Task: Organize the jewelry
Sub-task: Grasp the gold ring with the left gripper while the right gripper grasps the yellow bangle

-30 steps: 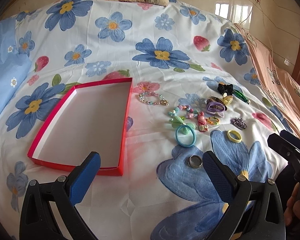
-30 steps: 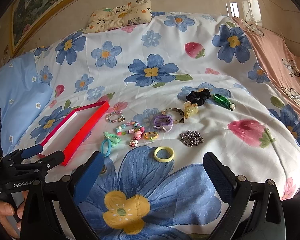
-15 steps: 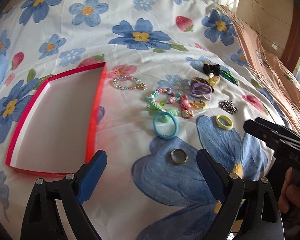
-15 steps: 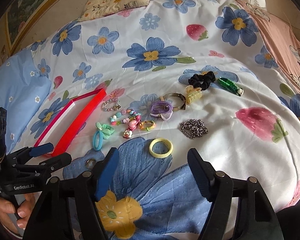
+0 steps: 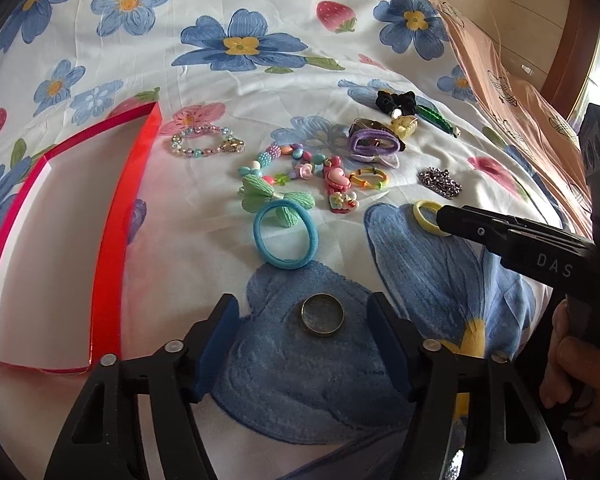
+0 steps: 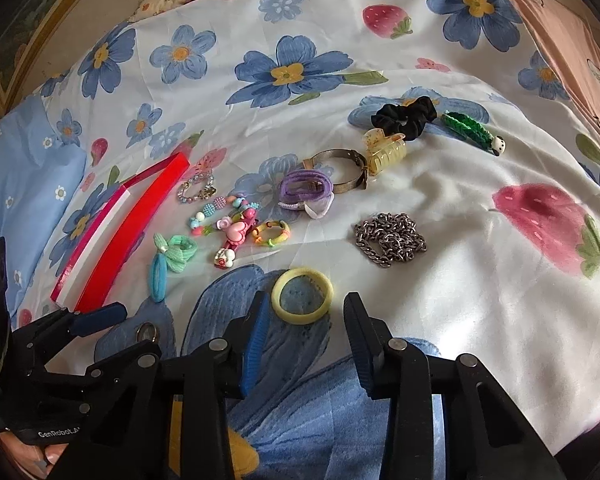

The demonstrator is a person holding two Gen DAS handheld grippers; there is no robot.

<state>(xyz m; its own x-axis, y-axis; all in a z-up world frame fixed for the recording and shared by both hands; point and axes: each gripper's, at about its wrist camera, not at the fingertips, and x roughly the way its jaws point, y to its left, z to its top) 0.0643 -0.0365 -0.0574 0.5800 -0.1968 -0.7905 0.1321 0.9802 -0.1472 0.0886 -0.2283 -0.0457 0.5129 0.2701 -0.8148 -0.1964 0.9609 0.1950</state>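
Both claws gape: left gripper point(image 5: 303, 320) straddles the metal ring point(image 5: 323, 315); right gripper point(image 6: 305, 320) brackets the yellow ring point(image 6: 302, 295).

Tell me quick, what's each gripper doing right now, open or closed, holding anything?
Left gripper: open, empty, jaws either side of the round metal ring.
Right gripper: open, empty, just short of the pale yellow ring.

- The tray point(image 5: 112, 216) lay on the bed point(image 5: 260, 80), left of the jewelry.
- The metal ring point(image 5: 323, 314) sat nearest the bed's front edge, between the left gripper point(image 5: 303, 320) fingers.
- The chain point(image 6: 389, 238) lay behind the rubber ring point(image 6: 302, 295).
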